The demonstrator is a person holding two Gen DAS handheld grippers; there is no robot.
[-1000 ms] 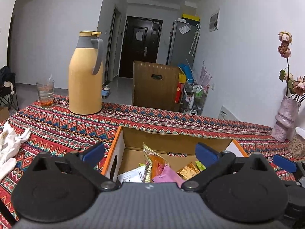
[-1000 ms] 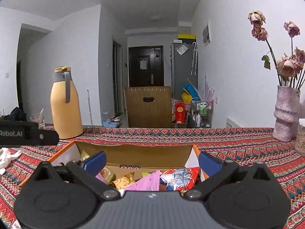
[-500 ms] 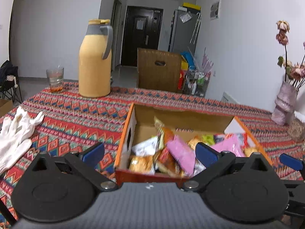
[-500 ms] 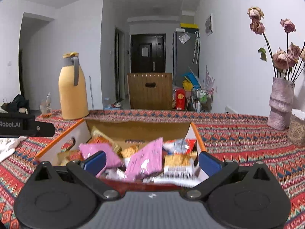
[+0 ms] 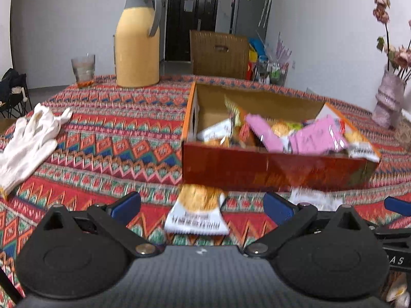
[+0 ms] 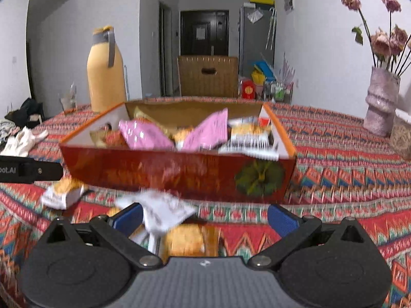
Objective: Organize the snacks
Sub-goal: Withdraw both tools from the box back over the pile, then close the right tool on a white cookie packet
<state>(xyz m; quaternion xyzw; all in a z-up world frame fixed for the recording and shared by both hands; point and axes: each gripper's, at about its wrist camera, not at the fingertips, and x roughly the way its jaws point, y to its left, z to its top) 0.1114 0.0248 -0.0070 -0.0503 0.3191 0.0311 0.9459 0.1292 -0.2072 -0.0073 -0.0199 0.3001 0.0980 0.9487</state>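
Both grippers – left gripper (image 5: 201, 206), right gripper (image 6: 205, 217) – spread wide, empty; snack box (image 6: 179, 172) mid-frame, loose snack packets (image 6: 167, 209) below it.

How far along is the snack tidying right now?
Mostly done: the red box already holds many packets. Nothing is in hand; the left gripper and right gripper are open. Left: loose packets on the tablecloth before the box.

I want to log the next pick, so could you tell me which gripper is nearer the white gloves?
Left. The left gripper has the white gloves just off to its left, while the right gripper sees them farther away, beyond the left gripper.
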